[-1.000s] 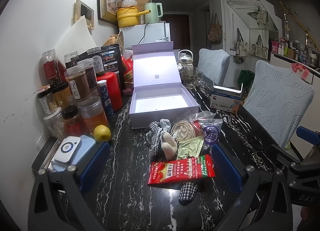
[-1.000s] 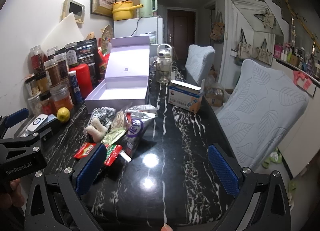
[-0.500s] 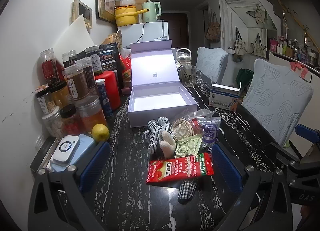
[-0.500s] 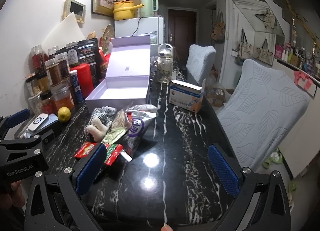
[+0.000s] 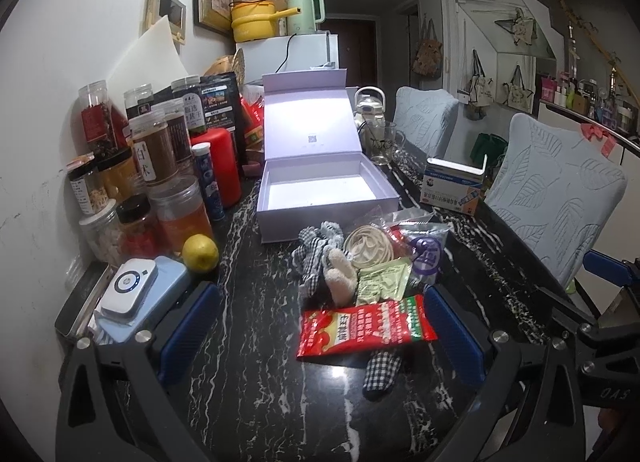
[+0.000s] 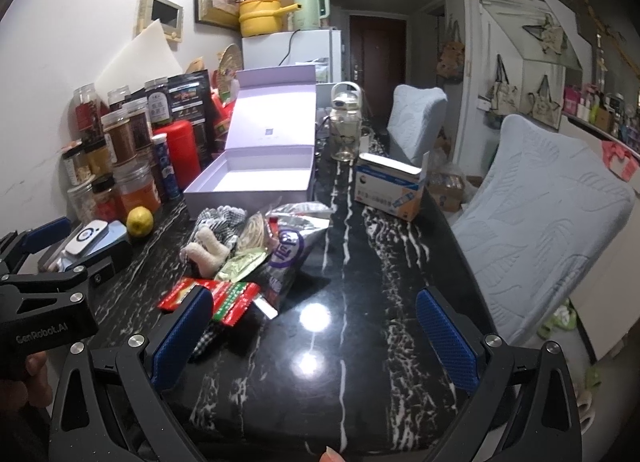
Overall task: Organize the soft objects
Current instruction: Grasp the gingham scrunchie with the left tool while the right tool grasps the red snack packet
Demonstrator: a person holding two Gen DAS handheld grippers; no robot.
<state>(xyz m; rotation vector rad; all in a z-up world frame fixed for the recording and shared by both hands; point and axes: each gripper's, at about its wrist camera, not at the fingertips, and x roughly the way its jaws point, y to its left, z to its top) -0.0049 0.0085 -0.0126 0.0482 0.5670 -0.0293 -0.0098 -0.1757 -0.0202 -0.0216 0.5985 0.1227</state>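
While both tools hover over the black marbled worktop point(image 5: 248, 342), this is how things lie:

Left tool point(image 5: 320, 336): jaws spread wide, holding nothing; its blue pads point(image 5: 188, 326) stand either side of the near end of the pile.
Right tool point(image 6: 316, 336): jaws spread wide, empty, over bare worktop to the right of the pile.
Pile: a heap of soft things and packets in the middle of the worktop, just in front of the box.
Red packet point(image 5: 366, 328): lies flat at the near edge of the pile, long axis running left to right across the left view, between the left tool's pads.
Checked cloth point(image 5: 316, 248): bunched at the far left of the pile, close to the box front; another checked piece point(image 5: 380, 374) sticks out from under the red packet, pointing toward the camera.
Cream plush toy point(image 5: 340, 274): lies against the checked cloth, long axis pointing roughly away from the camera.
Green sachet point(image 5: 382, 282): just right of the plush toy, touching the red packet's far edge.
Purple-marked bag point(image 6: 284, 258): on the right flank of the pile.
Lilac box point(image 5: 320, 197): open, lid upright at the back, inside bare.
Lemon point(image 5: 200, 253): left of the pile, beside the jars point(image 5: 160, 165).
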